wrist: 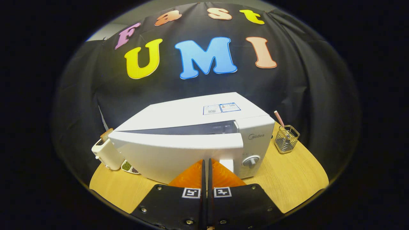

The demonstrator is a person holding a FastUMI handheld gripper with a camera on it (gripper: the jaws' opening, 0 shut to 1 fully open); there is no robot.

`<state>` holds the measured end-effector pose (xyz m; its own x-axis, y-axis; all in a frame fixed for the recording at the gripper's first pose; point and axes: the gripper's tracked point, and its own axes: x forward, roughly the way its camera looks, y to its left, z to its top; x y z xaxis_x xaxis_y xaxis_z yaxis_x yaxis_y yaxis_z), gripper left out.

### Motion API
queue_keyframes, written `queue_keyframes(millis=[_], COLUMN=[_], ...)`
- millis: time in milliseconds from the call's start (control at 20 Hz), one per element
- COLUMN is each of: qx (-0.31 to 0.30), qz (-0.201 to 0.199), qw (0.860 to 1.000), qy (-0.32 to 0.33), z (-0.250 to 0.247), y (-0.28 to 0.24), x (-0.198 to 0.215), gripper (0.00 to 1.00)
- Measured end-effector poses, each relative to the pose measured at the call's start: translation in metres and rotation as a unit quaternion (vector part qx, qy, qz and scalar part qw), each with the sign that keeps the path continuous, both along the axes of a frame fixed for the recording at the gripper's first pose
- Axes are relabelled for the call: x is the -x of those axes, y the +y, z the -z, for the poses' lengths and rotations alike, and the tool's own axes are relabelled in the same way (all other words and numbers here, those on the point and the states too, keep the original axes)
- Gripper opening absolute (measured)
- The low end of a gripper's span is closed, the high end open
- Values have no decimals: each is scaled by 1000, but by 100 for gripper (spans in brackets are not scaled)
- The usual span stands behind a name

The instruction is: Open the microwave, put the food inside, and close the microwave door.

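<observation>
Jaws (206, 164) clenched empty against microwave door (179, 153), which stands ajar on the tabletop (287, 179); I should push flat and steady near its free edge to latch it.

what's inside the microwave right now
The microwave door stands slightly ajar, with a dark gap along its top edge. Through it only shadow shows; whether food is inside cannot be told. The gripper, fingers together and empty, is at the door.
</observation>
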<state>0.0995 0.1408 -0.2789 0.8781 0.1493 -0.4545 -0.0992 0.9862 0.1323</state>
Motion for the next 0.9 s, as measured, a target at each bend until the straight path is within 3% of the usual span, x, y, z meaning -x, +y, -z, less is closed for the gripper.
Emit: queue_keyframes(millis=[250, 600, 900], qx=[-16, 30, 36], qz=[11, -9, -27], qw=[999, 999, 994], qy=[31, 22, -102], z=[22, 33, -74], y=[4, 3, -17], x=[-24, -33, -6], gripper=[1, 1, 1])
